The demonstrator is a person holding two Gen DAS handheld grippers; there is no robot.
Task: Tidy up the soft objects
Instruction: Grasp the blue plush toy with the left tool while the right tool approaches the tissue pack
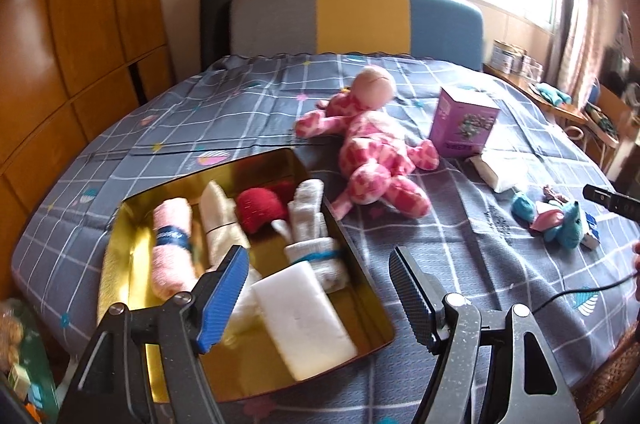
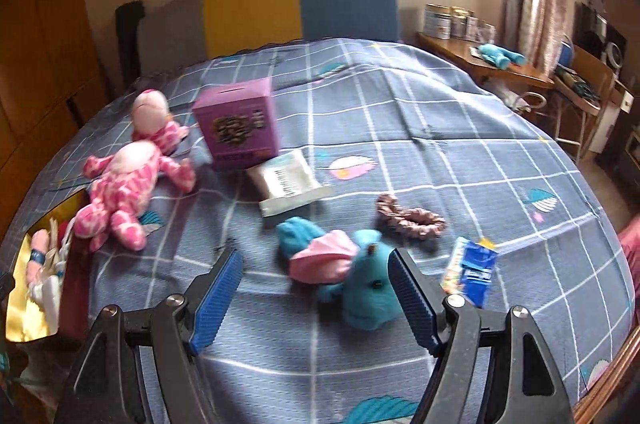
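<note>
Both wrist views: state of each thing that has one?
left gripper: open, empty, above the tin
right gripper: open, empty, above the blue plush
gold tin: lidless, holding rolled cloths
pink plush: lying flat on the bed, outside the tin
blue plush: lying on the bed
purple box: upright
scrunchie: loose on the bed

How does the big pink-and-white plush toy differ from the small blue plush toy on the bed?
The pink-and-white plush toy is much larger than the blue plush toy. The pink one lies sprawled near the gold tin; the blue one lies close before the right gripper, beside a pink scrunchie. Both rest on the checked bedsheet.
</note>
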